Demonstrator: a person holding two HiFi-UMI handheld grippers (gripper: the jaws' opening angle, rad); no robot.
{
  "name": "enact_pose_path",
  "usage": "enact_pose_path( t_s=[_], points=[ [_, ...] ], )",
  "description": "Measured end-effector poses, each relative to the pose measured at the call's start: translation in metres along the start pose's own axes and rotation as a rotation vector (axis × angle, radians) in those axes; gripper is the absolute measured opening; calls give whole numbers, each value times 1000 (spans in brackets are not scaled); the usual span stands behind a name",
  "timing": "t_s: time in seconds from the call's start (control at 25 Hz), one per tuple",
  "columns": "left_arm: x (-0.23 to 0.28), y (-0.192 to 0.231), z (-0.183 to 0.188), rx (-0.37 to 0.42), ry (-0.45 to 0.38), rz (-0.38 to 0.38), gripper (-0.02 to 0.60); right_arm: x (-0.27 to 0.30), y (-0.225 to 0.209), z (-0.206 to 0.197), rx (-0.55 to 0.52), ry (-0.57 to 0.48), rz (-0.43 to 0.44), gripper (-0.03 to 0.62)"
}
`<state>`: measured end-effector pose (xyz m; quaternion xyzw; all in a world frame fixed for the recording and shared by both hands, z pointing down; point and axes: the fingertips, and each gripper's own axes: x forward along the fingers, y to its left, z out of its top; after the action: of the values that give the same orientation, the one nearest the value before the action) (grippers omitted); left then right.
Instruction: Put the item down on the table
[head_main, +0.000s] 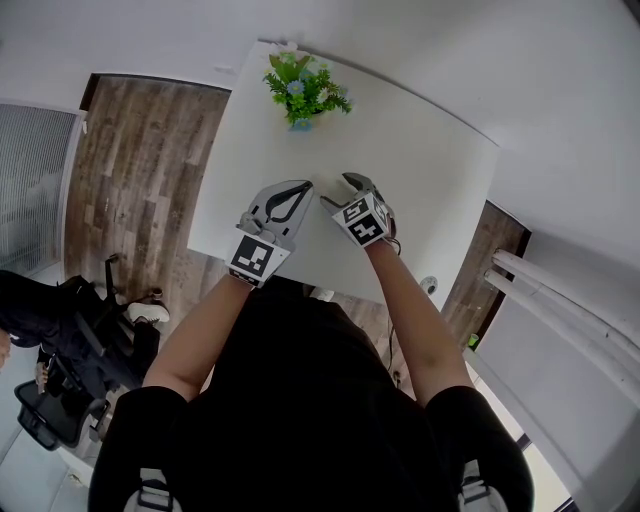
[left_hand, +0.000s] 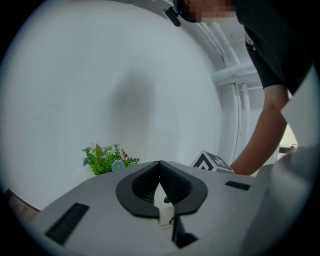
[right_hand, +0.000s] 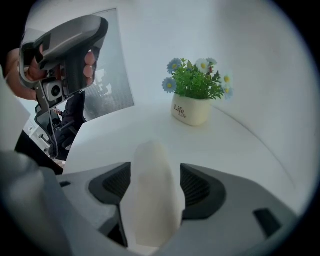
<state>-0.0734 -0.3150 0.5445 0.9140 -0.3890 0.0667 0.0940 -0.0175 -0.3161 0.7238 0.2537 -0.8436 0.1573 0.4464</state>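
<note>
My right gripper (right_hand: 155, 171) is shut on a pale white, soft-looking item (right_hand: 150, 210) with a rounded tip that sticks out past the jaws. It hovers above the white table (right_hand: 240, 145). In the head view the right gripper (head_main: 338, 192) is over the table's near middle, and the item is not distinguishable there. My left gripper (head_main: 303, 187) hangs just to its left, shut, with nothing in it. In its own view the left gripper (left_hand: 160, 165) has its black pads meeting at the tip. The left gripper (right_hand: 65, 50) also shows at the upper left of the right gripper view.
A small plant (head_main: 303, 90) in a cream pot (right_hand: 191, 111) stands at the table's far edge. A wooden floor (head_main: 140, 170) lies left of the table, with a black office chair (head_main: 70, 370) nearby. White walls enclose the far side.
</note>
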Motion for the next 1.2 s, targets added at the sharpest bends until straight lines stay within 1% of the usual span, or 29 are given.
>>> enact_pose_path(
  t_s=[0.16, 0.28, 0.4, 0.6, 0.68, 0.8, 0.92, 1.0, 1.08, 1.12, 1.2],
  points=[
    [-4, -3, -3, 5, 15, -3, -6, -16, 1, 7, 26, -45, -10, 311],
    [-6, -7, -1, 9, 25, -5, -6, -38, 0, 14, 111, -118, -16, 311],
    [-9, -11, 4, 17, 34, -7, -6, -69, -4, 26, 188, -224, -21, 311],
    [-19, -28, 22, 6, 54, -31, -6, -137, -6, 47, 278, -416, -43, 311],
    [-23, -39, 34, 5, 48, -43, -6, -167, -6, 53, 299, -488, -56, 310],
    [-30, -57, 54, 16, 27, -64, -6, -212, -1, 61, 300, -587, -74, 310],
    [-35, -72, 78, 44, -7, -82, -6, -255, 9, 70, 271, -689, -79, 300],
    [-38, -84, 93, 66, -31, -94, -6, -281, 18, 75, 234, -751, -83, 281],
    [-43, -99, 109, 86, -61, -111, -6, -306, 30, 80, 193, -806, -93, 247],
    [-46, -108, 117, 93, -77, -123, -6, -318, 37, 81, 174, -830, -99, 225],
    [-51, -125, 134, 99, -109, -145, -6, -340, 48, 84, 149, -873, -106, 207]
  ],
)
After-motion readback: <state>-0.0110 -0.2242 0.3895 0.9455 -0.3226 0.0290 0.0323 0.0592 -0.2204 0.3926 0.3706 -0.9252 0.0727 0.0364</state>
